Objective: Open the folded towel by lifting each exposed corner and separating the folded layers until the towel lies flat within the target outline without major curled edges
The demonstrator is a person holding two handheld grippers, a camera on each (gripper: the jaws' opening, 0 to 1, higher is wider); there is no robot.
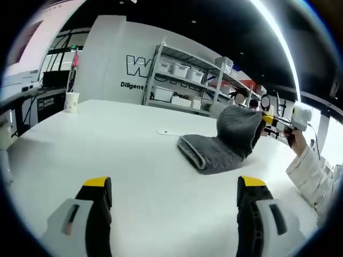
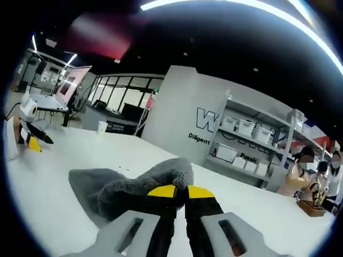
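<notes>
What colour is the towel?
Dark grey towel, clearest in the left gripper view.

Left gripper (image 1: 174,195): two broad pale-grey jaws rising at about 7 and 5 o'clock in the left gripper view, each with a black inner face, a yellow cap on the tip and a dark oblong slot in the grey shell.

Right gripper (image 2: 180,191): same build in the right gripper view, grey shells at 6 o'clock, black inner edges, yellow caps on the tips, a slot in each shell. Seen also at 3 o'clock in the left gripper view as a black-and-yellow body.

White quilted sleeve (image 1: 310,179) at about 4 o'clock in the left gripper view, puffy, stitched in bands.
</notes>
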